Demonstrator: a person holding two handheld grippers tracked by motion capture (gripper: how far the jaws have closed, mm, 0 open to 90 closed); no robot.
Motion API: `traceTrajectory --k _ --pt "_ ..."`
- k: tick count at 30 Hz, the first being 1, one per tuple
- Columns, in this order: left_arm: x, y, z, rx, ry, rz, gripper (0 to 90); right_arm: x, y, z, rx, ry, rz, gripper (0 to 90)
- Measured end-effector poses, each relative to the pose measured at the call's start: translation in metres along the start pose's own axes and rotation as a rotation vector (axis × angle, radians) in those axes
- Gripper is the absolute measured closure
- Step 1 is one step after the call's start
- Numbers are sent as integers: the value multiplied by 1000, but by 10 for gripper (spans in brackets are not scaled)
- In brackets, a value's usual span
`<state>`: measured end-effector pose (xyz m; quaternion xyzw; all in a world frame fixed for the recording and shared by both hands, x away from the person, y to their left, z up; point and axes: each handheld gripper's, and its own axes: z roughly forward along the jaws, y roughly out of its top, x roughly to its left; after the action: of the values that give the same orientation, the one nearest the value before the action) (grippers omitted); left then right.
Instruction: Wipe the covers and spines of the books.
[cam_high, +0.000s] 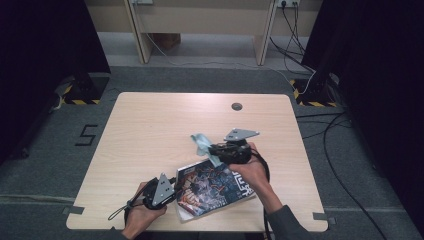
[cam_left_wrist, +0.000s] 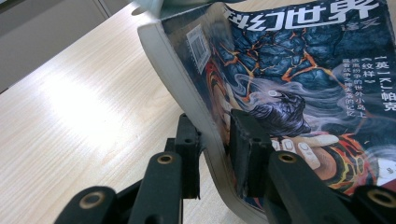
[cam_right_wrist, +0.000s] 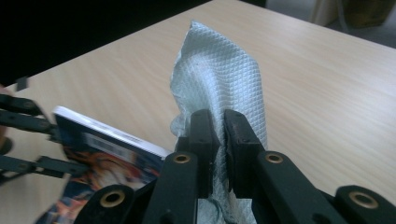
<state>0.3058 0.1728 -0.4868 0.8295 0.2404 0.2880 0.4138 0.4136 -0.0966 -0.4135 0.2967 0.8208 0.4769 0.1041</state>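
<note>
Left gripper (cam_left_wrist: 215, 149) clamps glossy illustrated paperback book (cam_high: 215, 187) at near desk (cam_high: 150, 125) edge. Right gripper (cam_right_wrist: 217, 135) pinches pale-blue textured cloth (cam_right_wrist: 219, 79) above it. Wiping of cover seemingly underway, unfinished.

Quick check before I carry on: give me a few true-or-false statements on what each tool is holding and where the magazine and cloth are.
1. The left tool is clamped on the magazine's edge. True.
2. The right tool stands open with nothing in it. False: it is shut on the pale blue cloth.
3. The magazine lies closed, cover up. True.
4. The cloth lies flat in the middle of the table. False: it is bunched up in the right tool's grip, beside the magazine's far corner.
5. The magazine's cover is plain white. False: it bears dark, colourful artwork and printed characters.
</note>
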Motion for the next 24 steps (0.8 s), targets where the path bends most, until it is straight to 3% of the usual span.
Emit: traceTrajectory --k 8,13,18,24 --pt "1 -1 0 -2 -2 -10 734 -56 -29 -46 7 -206 89 830" --pt "2 -1 0 0 -4 -14 734 -84 -55 -68 38 -299 165 830" --pt "2 -1 0 1 -3 -14 734 -102 -73 -82 66 -356 205 829" --pt "2 -2 0 1 -2 -16 733 -113 -84 -86 94 -382 236 828"
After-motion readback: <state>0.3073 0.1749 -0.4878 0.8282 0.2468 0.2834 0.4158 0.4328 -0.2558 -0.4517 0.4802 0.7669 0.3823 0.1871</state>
